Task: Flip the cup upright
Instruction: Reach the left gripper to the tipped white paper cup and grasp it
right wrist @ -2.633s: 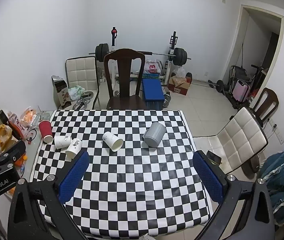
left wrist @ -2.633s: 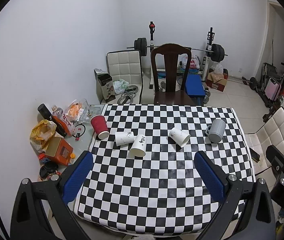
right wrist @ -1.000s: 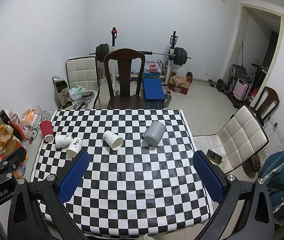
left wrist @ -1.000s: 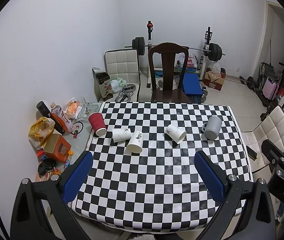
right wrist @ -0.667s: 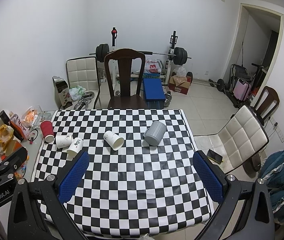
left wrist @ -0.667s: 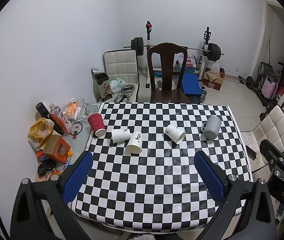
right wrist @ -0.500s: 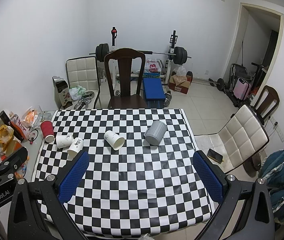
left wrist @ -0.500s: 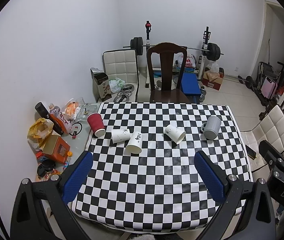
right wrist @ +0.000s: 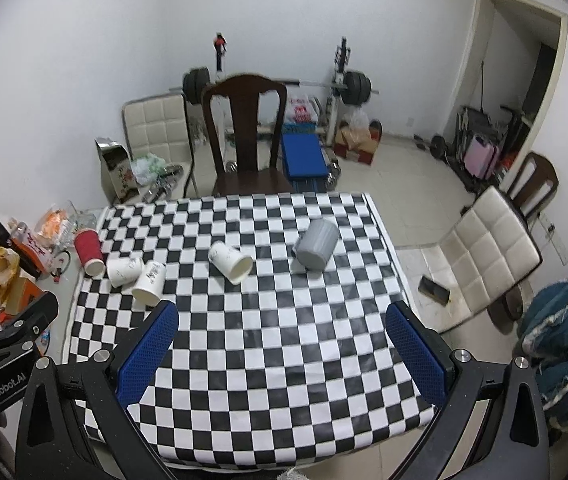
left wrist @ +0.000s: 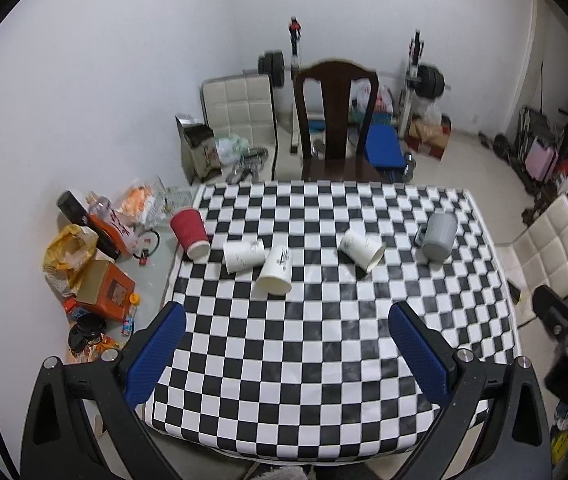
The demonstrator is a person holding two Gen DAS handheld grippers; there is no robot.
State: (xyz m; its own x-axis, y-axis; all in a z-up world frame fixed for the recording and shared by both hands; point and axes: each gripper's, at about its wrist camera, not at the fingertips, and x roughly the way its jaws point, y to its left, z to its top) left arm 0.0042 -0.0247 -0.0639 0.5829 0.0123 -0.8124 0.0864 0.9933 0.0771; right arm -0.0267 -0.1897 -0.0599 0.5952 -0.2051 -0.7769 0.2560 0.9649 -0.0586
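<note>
Several cups lie on their sides on the checkered table [left wrist: 324, 344]: a red paper cup [left wrist: 189, 233] at the left edge, two white cups [left wrist: 243, 255] [left wrist: 275, 271] touching each other, a white cup [left wrist: 362, 249] in the middle, and a grey mug [left wrist: 438, 237] at the right. In the right wrist view they show as red [right wrist: 88, 252], white [right wrist: 123, 271] [right wrist: 149, 283] [right wrist: 230, 262] and grey [right wrist: 316, 244]. My left gripper [left wrist: 287, 348] is open and empty, high above the near table. My right gripper [right wrist: 281, 350] is open and empty too.
A dark wooden chair [left wrist: 334, 120] stands at the table's far edge. White padded chairs [right wrist: 484, 248] stand at the right and the far left [left wrist: 239, 112]. Boxes, bottles and bags [left wrist: 95, 264] clutter the side surface left of the table. A weight bench [right wrist: 304, 152] stands behind.
Both grippers have drawn back and up slightly, so the table looks a little smaller and farther. The cups have not moved. Both grippers stay open.
</note>
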